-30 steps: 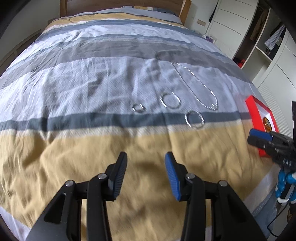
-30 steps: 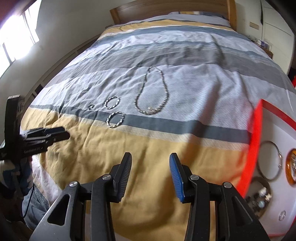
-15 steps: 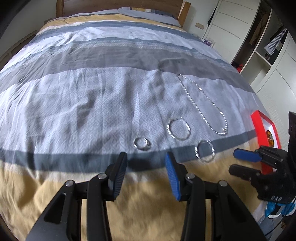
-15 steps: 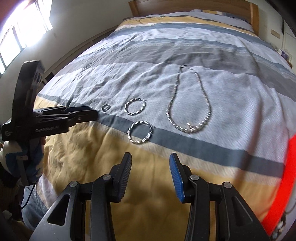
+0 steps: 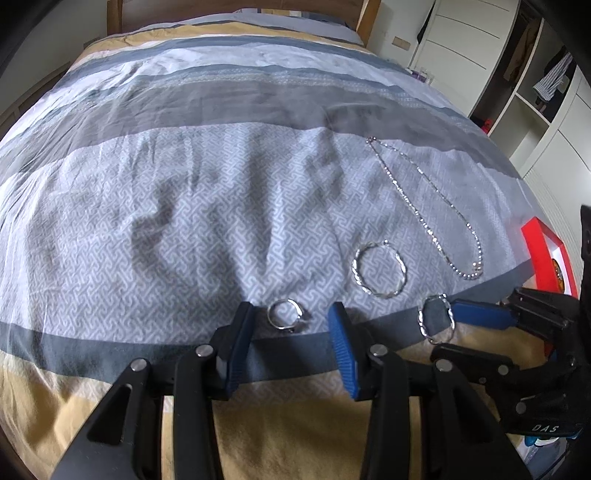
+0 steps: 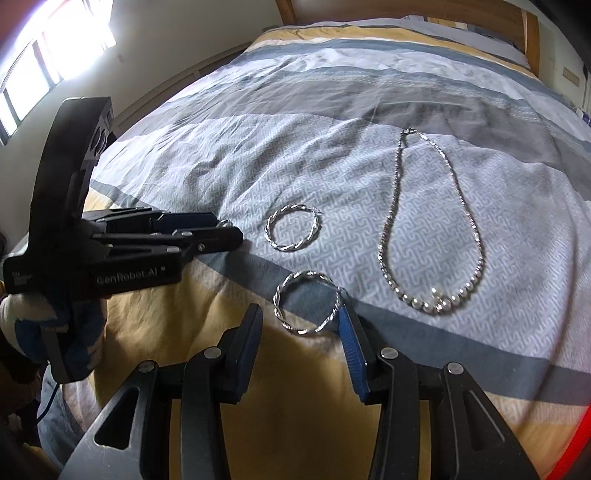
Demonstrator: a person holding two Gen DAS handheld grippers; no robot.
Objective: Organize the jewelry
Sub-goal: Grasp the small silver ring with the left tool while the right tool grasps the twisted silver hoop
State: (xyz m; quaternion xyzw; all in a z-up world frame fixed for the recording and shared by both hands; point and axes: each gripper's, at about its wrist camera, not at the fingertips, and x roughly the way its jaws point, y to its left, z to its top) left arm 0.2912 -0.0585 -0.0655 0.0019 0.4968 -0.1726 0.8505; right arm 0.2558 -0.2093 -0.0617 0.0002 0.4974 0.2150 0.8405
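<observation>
On the striped bedspread lie a small silver ring, two twisted silver hoops and a beaded necklace. My left gripper is low over the ring. Its jaws are closing, the ring lies between them, and the pads do not touch it. My right gripper straddles the nearer hoop. It stands open, its blue pad at the hoop's right edge. The farther hoop and the necklace lie untouched. The left gripper hides most of the ring in the right wrist view.
A red jewelry box sits at the bed's right edge, behind the right gripper. A wooden headboard stands at the far end. White wardrobes line the right wall, and a bright window is on the left.
Both grippers have come forward and down onto the jewelry. The ring now lies between the left jaws, which have narrowed slightly, and the nearer hoop lies between the right fingers.
</observation>
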